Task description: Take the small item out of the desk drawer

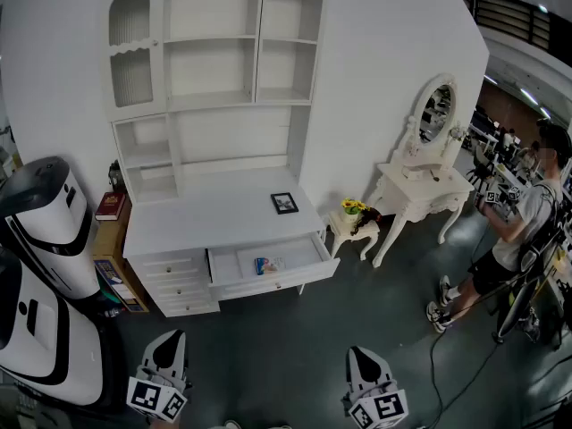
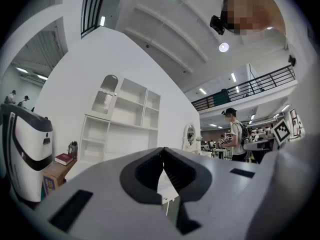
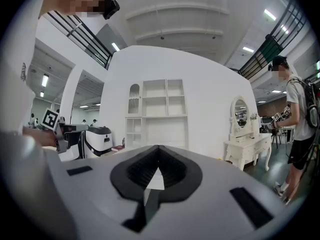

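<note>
Small item (image 1: 268, 264) is noted in the open desk drawer (image 1: 304, 254), well apart from left gripper (image 1: 170, 340) and right gripper (image 1: 360, 354), whose jaws are closed together on nothing; approach is judged pending, with jaws to be opened.

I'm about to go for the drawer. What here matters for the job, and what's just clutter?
For the job: open drawer; small item lying in it; desk; left gripper and right gripper, both shut, empty, short of the desk.

Just lying about: picture frame on the desktop; yellow flowers; red book; dressing table; person standing at right.
</note>
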`<control>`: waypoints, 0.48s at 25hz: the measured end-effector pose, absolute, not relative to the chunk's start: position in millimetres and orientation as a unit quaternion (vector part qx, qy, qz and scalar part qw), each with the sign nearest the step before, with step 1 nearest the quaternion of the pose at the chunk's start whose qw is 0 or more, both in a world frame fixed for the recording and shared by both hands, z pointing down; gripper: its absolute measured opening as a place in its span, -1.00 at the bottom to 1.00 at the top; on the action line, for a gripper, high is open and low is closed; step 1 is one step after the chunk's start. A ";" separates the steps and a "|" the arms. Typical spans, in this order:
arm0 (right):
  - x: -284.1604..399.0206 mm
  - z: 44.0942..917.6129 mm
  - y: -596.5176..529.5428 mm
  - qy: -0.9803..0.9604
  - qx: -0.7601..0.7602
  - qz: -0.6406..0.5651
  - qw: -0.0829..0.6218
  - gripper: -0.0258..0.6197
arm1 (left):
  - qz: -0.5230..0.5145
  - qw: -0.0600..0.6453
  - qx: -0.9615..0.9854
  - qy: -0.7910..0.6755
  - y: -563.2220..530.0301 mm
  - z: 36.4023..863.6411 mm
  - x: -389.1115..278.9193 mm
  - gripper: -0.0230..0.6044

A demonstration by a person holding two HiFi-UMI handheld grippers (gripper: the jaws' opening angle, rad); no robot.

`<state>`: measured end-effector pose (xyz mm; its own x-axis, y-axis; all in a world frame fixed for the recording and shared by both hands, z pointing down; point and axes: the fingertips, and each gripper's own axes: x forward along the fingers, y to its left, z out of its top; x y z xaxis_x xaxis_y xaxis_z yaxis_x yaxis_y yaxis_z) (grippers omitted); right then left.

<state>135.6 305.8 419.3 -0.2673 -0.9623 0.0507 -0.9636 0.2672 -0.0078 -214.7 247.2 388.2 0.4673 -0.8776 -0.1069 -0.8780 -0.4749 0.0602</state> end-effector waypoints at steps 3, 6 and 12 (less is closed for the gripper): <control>128.2 418.8 299.0 -0.797 0.603 0.016 0.022 -0.89 | 0.064 0.000 -0.857 0.511 241.3 390.1 -220.6 -0.88; 124.7 420.7 298.0 -0.798 0.602 0.016 0.024 -0.90 | 0.066 -0.002 -0.857 0.511 240.4 394.3 -224.7 -0.87; 121.2 419.7 293.7 -0.799 0.600 0.014 0.029 -0.90 | 0.069 -0.006 -0.856 0.512 237.5 395.0 -224.2 -0.87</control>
